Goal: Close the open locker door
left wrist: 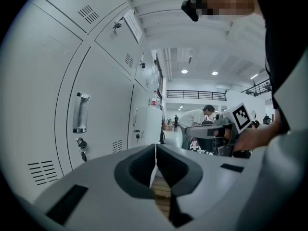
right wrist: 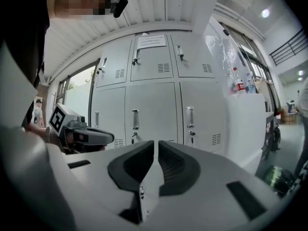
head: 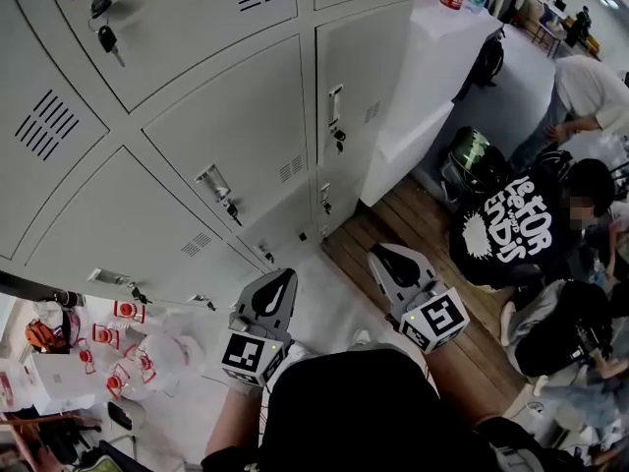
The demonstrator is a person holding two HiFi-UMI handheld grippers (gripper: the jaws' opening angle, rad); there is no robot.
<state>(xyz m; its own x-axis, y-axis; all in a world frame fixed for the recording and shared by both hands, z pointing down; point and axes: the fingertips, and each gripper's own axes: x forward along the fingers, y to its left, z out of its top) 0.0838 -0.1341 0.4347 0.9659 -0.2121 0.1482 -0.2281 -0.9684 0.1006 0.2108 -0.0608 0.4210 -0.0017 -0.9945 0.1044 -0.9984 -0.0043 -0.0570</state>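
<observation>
A wall of pale grey lockers (head: 226, 146) fills the upper left of the head view, each door with a handle and a key (head: 108, 39). Every door I can see lies flush, and none shows clearly as open. My left gripper (head: 280, 285) and right gripper (head: 386, 259) are held low in front of the bottom row, apart from the doors. Both are shut with nothing between the jaws. The left gripper view looks along the locker fronts (left wrist: 79, 112). The right gripper view faces the lockers (right wrist: 149, 105) squarely, with the left gripper (right wrist: 79, 136) at its left.
People (head: 521, 229) sit on the wooden floor (head: 393, 224) to the right, beside a dark helmet (head: 477, 160). A white cabinet (head: 432, 67) with bottles adjoins the lockers. Plastic bags with red-and-white items (head: 128, 362) lie at the lower left.
</observation>
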